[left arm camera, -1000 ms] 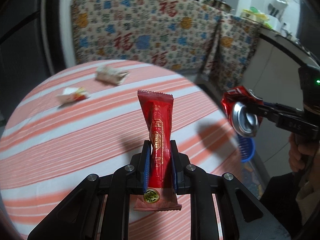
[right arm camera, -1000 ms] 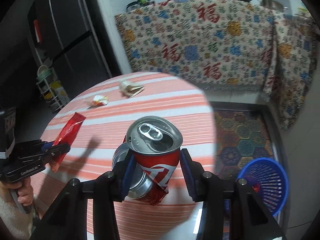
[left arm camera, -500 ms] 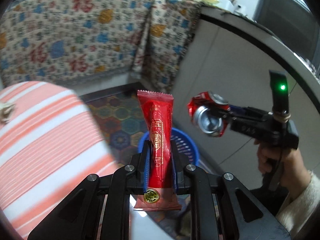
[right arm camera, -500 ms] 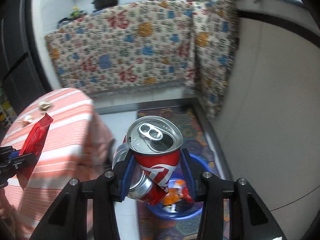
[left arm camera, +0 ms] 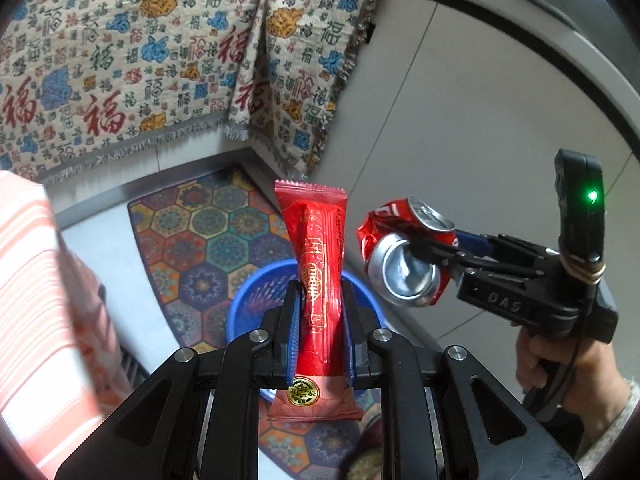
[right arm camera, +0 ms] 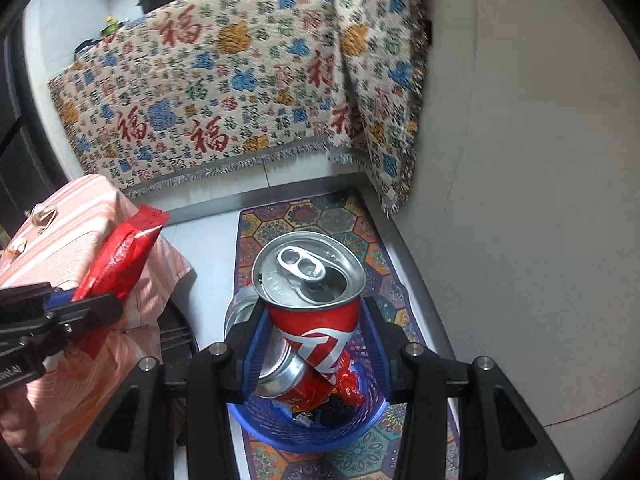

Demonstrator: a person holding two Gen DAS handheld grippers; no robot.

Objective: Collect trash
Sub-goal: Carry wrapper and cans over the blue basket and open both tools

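The left claw (left arm camera: 319, 336) is nearly closed, its blue pads pinching a red snack wrapper (left arm camera: 318, 280) that stands upright between them. The right claw (right arm camera: 312, 344) is partly spread, clamping a crushed red soda can (right arm camera: 308, 312) with its opened top facing up. Both hang above a blue basket (right arm camera: 280, 428) on a patterned floor mat (left arm camera: 208, 232), beside the striped counter (right arm camera: 80, 216). Some trash already lies in the basket.

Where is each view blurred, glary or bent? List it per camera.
Left wrist view: the striped tablecloth at the left edge is smeared, the red wrapper is sharp, and the counter edge bows with fisheye distortion. Right wrist view: the patterned cloth is softly blurred, the crushed can is crisp, with mild glare on its lid.
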